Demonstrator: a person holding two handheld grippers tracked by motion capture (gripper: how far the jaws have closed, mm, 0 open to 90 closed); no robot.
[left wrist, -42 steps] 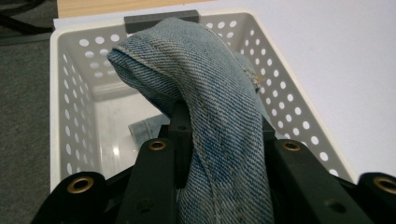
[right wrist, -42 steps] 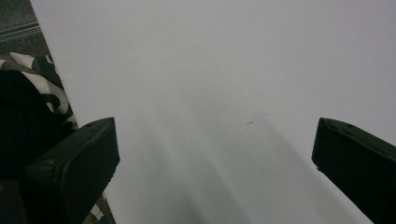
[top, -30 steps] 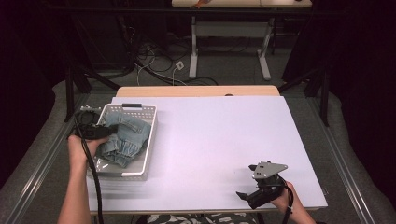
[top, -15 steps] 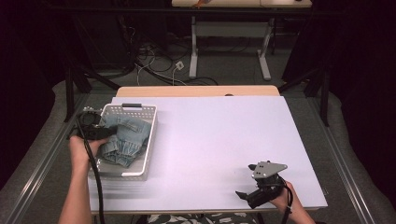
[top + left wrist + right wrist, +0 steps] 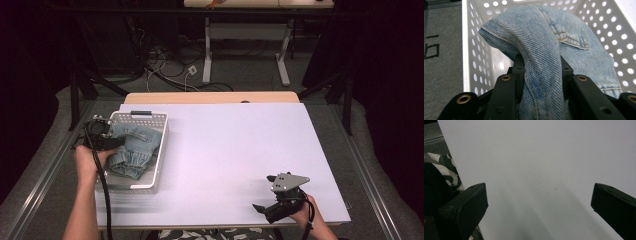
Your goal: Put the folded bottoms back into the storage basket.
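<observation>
A white perforated basket (image 5: 159,145) sits at the table's (image 5: 230,150) nine o'clock side, and inside it lies a bundle of light blue denim jeans (image 5: 135,150). The left gripper (image 5: 102,140) reaches in from the basket's nine o'clock rim, its jaws clamped on a fold of the jeans (image 5: 544,75), which drapes up and over between the pads. At the table's five o'clock corner the right gripper (image 5: 265,209) rests on the white surface, jaws spread wide apart with nothing between them.
</observation>
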